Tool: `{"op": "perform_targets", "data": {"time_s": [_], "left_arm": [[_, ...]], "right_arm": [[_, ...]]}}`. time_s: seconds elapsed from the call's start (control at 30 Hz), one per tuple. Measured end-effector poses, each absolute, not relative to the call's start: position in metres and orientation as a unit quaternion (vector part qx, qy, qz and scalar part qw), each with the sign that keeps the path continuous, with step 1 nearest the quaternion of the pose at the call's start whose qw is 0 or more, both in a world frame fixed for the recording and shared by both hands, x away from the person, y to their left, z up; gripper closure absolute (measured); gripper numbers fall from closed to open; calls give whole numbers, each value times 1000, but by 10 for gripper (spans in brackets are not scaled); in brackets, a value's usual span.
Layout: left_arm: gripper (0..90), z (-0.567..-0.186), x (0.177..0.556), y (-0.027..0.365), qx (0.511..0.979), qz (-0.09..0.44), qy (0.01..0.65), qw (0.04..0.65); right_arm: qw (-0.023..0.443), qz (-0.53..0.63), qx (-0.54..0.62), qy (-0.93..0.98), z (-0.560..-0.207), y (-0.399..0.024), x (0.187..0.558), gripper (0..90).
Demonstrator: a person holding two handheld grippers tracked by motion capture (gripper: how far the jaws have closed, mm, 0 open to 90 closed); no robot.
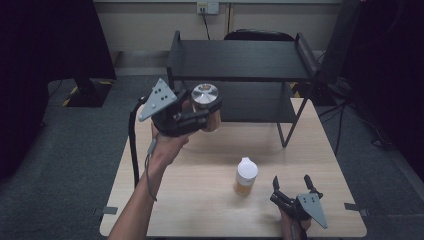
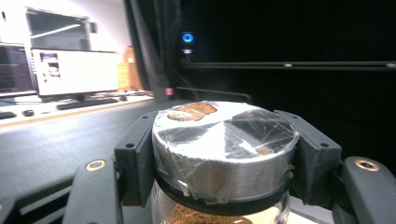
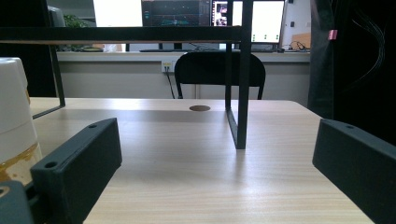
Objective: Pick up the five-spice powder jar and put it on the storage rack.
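A glass jar with a silver lid (image 1: 205, 95) and brown contents hangs in the air at the front left corner of the black two-level shelf (image 1: 240, 60). My left gripper (image 1: 200, 116) is shut on it, the jaws clamped just below the lid. The left gripper view shows the lid (image 2: 224, 149) wrapped in clear film between the two black jaws. A second jar with a white lid (image 1: 246, 176), filled with amber stuff, stands on the wooden table (image 1: 200, 200). My right gripper (image 1: 292, 183) rests low at the table's front right, open and holding nothing. The white-lidded jar (image 3: 14, 126) sits at its left.
The black shelf stands at the back of the table, its thin leg (image 3: 242, 93) ahead of the right gripper. A black chair (image 3: 219, 70) is behind the table. Dark curtains hang on both sides. A cable (image 1: 134, 145) trails from the left gripper.
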State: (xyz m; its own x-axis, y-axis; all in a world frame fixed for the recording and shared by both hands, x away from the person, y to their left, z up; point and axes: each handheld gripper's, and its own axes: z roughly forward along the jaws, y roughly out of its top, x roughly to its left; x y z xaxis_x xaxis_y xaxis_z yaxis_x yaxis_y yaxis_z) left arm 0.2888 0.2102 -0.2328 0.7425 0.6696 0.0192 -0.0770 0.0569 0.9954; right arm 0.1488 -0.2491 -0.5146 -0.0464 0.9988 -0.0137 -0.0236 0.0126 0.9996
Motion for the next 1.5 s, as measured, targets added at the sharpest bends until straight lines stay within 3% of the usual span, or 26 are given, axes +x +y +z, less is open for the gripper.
{"op": "perform_targets", "data": {"time_s": [0.5, 0.87, 1.5], "left_arm": [[354, -172, 334, 164, 620, 333, 292, 648], [353, -171, 379, 144, 607, 357, 335, 627], [353, -184, 400, 133, 611, 361, 347, 613]], "right_arm": [[496, 516, 478, 510, -515, -250, 149, 0], [495, 516, 478, 510, -514, -250, 149, 0], [498, 513, 481, 508, -514, -248, 149, 0]]}}
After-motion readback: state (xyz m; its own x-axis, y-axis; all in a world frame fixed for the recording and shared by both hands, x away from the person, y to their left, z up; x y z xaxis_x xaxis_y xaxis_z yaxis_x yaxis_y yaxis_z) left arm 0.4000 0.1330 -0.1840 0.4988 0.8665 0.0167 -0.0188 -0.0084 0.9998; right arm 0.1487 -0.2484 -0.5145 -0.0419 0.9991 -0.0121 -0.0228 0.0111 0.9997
